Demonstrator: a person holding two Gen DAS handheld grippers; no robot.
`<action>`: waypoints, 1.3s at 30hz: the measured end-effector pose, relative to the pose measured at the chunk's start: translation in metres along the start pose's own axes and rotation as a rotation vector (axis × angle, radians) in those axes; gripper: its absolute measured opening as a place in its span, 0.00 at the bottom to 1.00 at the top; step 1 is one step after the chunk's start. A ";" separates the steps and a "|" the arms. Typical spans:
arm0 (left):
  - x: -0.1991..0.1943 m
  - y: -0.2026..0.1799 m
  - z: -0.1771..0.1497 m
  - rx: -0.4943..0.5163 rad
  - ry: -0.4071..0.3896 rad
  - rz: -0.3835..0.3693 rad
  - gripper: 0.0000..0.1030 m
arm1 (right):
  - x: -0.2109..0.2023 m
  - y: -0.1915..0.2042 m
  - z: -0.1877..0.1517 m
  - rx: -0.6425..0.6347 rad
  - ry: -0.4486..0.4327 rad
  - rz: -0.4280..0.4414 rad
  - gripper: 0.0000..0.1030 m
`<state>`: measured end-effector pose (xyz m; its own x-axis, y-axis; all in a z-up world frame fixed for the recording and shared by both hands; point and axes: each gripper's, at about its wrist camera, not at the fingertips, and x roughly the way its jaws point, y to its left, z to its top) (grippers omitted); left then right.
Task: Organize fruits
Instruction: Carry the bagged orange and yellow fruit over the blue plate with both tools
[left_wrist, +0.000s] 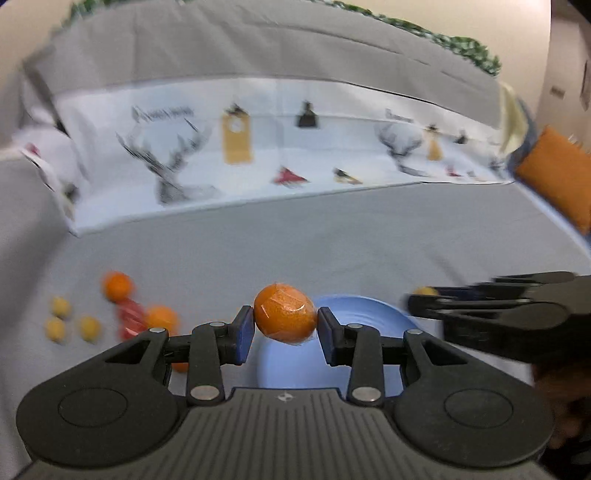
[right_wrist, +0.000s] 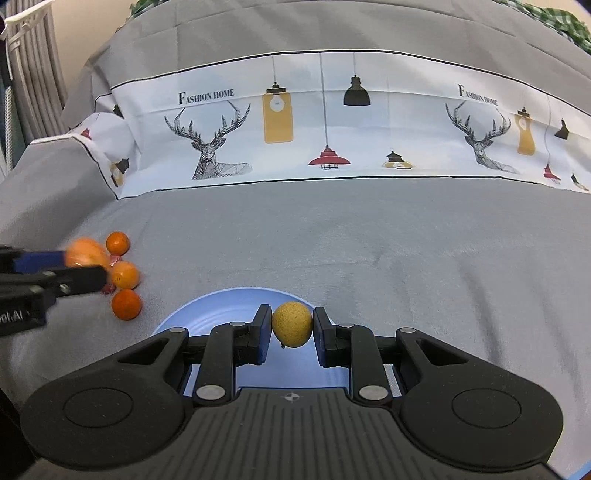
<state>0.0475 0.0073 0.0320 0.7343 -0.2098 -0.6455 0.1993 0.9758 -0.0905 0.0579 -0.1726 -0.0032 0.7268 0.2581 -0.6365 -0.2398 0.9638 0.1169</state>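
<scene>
Across wide grey cloth-covered surface (right_wrist: 369, 240), round pale-blue plate (right_wrist: 229, 306) sitting just below both tools. Left gripper (left_wrist: 285, 325) clenched on plastic-wrapped orange fruit (left_wrist: 284, 317), hovering at plate's near edge. Right gripper (right_wrist: 291, 325) clamped on small rough yellow fruit (right_wrist: 291, 324), over plate. Could collide, both crowding one plate; slick wrap could slip. Loose oranges (right_wrist: 126, 304) left on cloth beside something red. Left view blurred; small yellow balls (left_wrist: 61, 306) hard to identify.

Both claws, left (left_wrist: 285, 325) and right (right_wrist: 291, 330), tilt downward, each clamped on something.
</scene>
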 end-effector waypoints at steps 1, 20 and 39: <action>0.005 -0.003 -0.002 0.002 0.015 -0.019 0.40 | 0.001 0.002 0.000 -0.011 0.003 -0.001 0.24; 0.025 -0.009 -0.010 0.044 0.084 -0.049 0.40 | 0.009 0.007 0.000 -0.067 0.028 -0.023 0.24; 0.027 -0.011 -0.010 0.054 0.088 -0.046 0.40 | 0.013 0.008 -0.002 -0.080 0.048 -0.024 0.24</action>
<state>0.0582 -0.0079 0.0078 0.6639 -0.2459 -0.7062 0.2679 0.9599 -0.0824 0.0641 -0.1615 -0.0123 0.7021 0.2295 -0.6741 -0.2748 0.9606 0.0408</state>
